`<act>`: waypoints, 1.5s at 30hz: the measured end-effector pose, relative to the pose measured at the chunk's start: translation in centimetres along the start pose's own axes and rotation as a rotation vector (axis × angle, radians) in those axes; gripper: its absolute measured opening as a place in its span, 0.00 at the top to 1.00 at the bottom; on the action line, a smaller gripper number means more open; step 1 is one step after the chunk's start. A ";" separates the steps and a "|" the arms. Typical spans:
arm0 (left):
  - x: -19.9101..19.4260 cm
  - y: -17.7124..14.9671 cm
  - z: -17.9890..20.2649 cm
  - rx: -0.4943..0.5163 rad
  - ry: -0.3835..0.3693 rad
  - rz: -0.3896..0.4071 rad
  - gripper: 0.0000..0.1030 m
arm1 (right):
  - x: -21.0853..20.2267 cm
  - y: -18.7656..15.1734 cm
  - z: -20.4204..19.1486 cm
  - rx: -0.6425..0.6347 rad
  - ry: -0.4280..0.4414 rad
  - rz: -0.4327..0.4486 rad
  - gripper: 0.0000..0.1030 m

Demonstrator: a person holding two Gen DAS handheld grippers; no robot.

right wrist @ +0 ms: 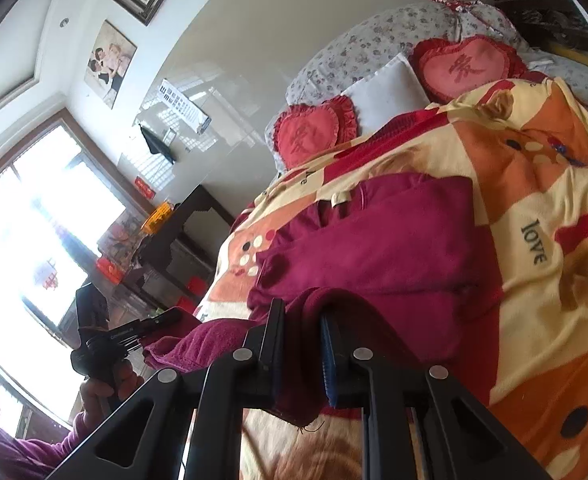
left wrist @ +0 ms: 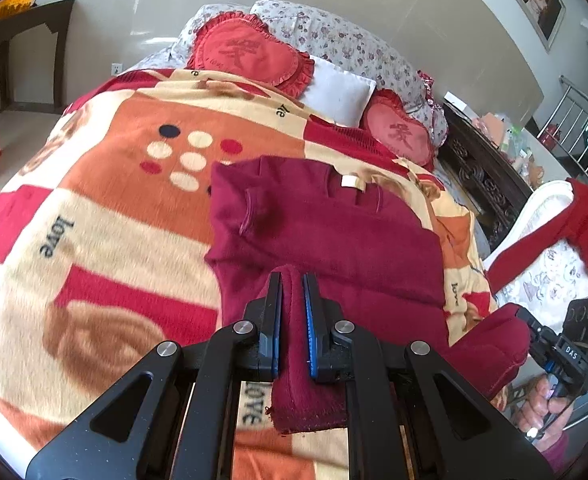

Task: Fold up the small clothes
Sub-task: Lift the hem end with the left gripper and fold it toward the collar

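Observation:
A dark red knitted sweater (left wrist: 326,232) lies on the patterned blanket (left wrist: 105,208), collar and white label (left wrist: 352,182) toward the pillows, its sides folded in. My left gripper (left wrist: 292,292) is shut on a bunch of the sweater's near hem, which hangs down between the fingers. My right gripper (right wrist: 302,320) is shut on the hem's other corner, lifted off the bed; the sweater body (right wrist: 378,248) lies beyond it. The right gripper also shows in the left wrist view (left wrist: 534,332), holding red fabric at lower right. The left gripper shows in the right wrist view (right wrist: 149,326).
Two red heart cushions (left wrist: 245,52) (left wrist: 402,136), a white pillow (left wrist: 338,94) and floral pillows sit at the head of the bed. A dark carved nightstand (left wrist: 482,180) stands at the right, a dark table (left wrist: 21,36) at far left. A white chair with red clothing (left wrist: 550,232) is beside the bed.

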State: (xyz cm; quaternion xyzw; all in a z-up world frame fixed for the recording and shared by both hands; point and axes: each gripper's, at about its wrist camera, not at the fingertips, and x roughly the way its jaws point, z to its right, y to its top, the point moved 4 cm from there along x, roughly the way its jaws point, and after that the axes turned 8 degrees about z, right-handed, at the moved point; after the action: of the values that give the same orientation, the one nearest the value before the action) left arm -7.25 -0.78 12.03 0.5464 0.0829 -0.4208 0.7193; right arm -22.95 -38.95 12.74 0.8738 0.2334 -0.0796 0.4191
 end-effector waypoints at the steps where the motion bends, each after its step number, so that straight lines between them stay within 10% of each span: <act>1: 0.4 0.3 0.1 0.000 0.007 0.000 0.92 | 0.2 0.3 0.1 0.000 -0.005 0.004 0.85; 38: 18.1 7.3 -0.9 0.046 0.165 -0.054 0.91 | 12.5 8.7 9.1 0.001 -0.230 -0.007 0.86; 45: 18.6 8.6 -2.5 -0.075 0.068 -0.044 0.37 | 14.1 9.3 12.0 0.088 -0.264 -0.064 0.70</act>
State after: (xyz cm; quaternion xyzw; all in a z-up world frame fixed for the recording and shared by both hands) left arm 11.34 -7.76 6.47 0.5310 0.1348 -0.4144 0.7268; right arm -5.49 -48.42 6.83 0.8653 0.2006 -0.2174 0.4048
